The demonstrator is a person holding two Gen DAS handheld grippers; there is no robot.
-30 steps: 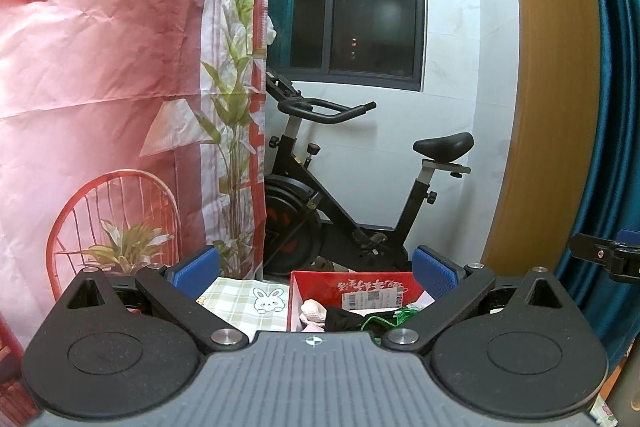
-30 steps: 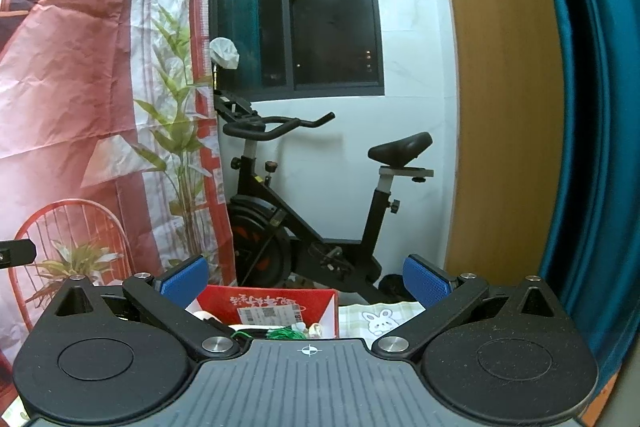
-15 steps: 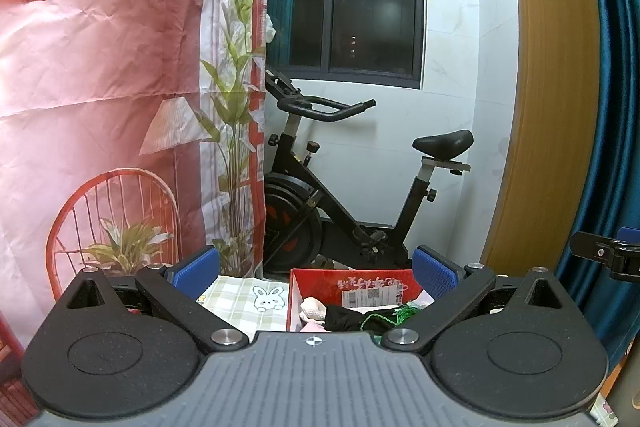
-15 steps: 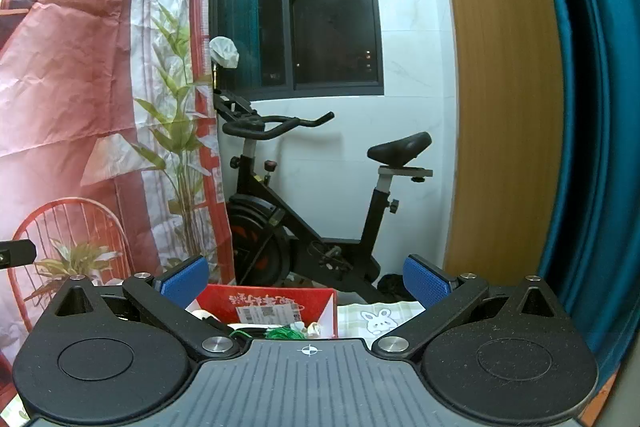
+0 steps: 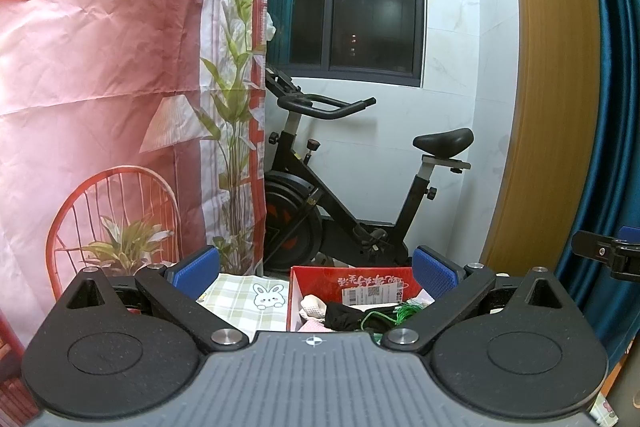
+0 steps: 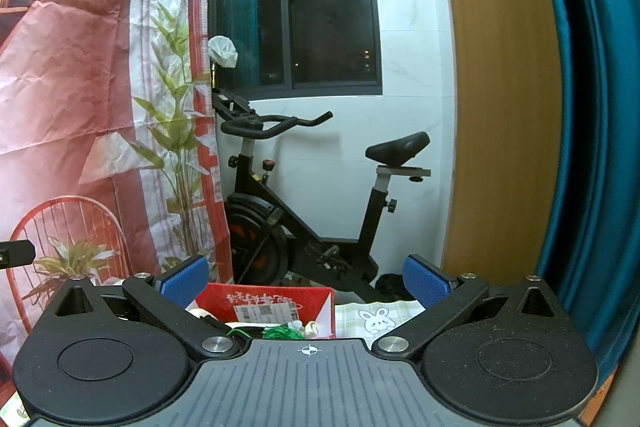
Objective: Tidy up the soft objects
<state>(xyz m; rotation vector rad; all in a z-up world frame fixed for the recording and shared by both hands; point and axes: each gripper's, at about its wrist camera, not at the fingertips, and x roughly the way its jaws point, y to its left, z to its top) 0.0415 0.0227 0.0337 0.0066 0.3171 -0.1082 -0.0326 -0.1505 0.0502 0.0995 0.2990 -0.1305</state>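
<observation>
A red box (image 5: 352, 283) stands on a table with a checked rabbit-print cloth (image 5: 248, 303). It holds soft items: a black cloth (image 5: 348, 317), a green tangle (image 5: 408, 309) and a pale piece (image 5: 314, 307). My left gripper (image 5: 316, 269) is open and empty, above and short of the box. My right gripper (image 6: 304, 277) is open and empty; the red box (image 6: 268, 305) shows low between its fingers with the green tangle (image 6: 284, 331), and the cloth (image 6: 376, 317) lies to the right.
A black exercise bike (image 5: 360, 187) stands behind the table under a dark window. A pink printed backdrop (image 5: 100, 87) hangs at the left. A wooden panel (image 5: 544, 87) and blue curtain (image 5: 616, 67) are at the right.
Both views have shifted very slightly; the box sits a touch lower in frame. Both grippers stay open and empty.
</observation>
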